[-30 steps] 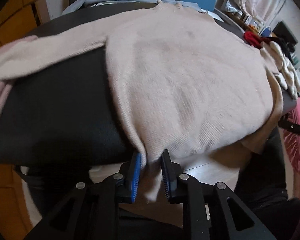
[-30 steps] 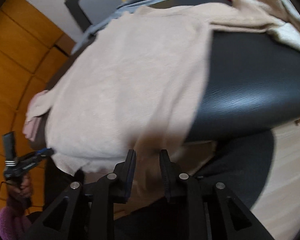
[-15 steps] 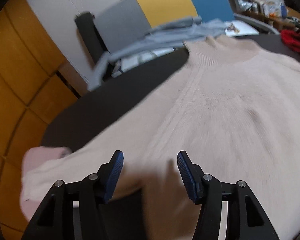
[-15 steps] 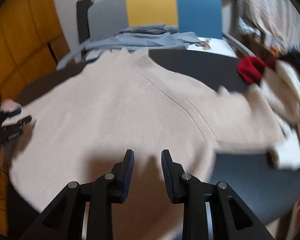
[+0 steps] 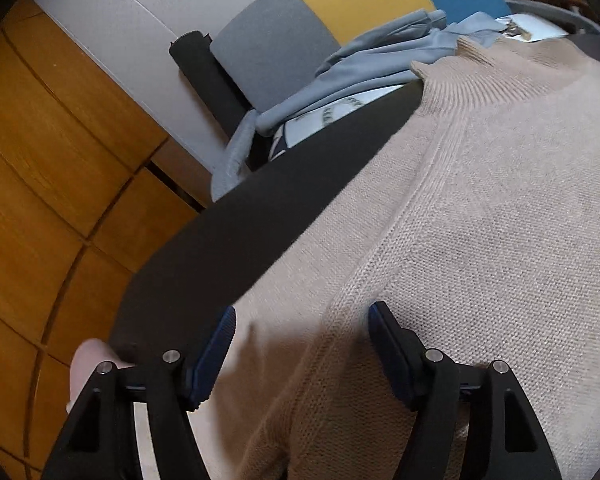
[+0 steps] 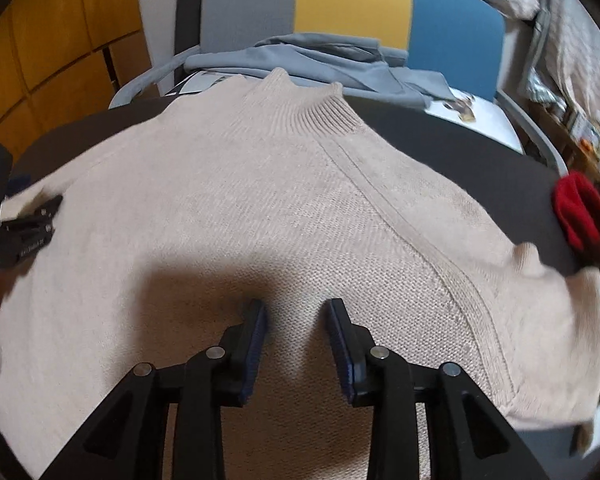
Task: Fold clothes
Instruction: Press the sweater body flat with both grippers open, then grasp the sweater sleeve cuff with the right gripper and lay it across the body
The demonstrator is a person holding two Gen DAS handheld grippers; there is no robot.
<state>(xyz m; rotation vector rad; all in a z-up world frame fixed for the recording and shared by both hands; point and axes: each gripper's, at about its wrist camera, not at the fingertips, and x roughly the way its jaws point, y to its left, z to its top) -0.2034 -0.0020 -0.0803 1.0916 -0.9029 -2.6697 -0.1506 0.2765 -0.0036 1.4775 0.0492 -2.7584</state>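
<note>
Over the sweater (image 6: 300,208) both grippers, left (image 5: 302,344) and right (image 6: 296,336), are opening, empty; we should grip the twelve-o'clock shoulders evenly.

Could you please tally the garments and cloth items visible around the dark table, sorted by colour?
Beige ribbed-collar knit sweater, spread on the dark table: 1
Grey-blue garment on the chair: 1
Red cloth item at the table's right edge: 1
Total: 3

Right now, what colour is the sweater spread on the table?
Pale beige sweater, plain knit; clearest in the right wrist view.
</note>
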